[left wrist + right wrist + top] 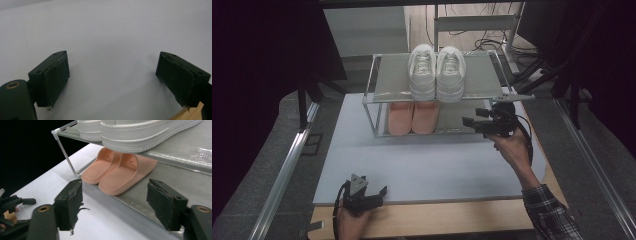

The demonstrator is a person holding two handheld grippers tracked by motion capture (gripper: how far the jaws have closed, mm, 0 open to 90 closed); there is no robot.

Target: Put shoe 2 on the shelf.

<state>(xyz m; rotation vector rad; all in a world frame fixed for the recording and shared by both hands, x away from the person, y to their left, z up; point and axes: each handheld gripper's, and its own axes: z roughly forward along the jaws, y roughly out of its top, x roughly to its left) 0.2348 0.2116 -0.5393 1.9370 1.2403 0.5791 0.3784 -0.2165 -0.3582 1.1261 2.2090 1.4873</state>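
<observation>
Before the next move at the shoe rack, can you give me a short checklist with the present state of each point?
1. Right tool open with nothing between its jaws: ok.
2. Right tool faces the pink slippers on the lower shelf, apart from them: ok.
3. Slippers lie side by side and flat: ok.
4. White sneakers sit as a pair on the upper shelf, toes toward the front edge: ok.
5. Left tool open and empty, over the white mat, away from the rack: ok.
6. Whether the right tool fits under the upper shelf: cannot tell.
</observation>
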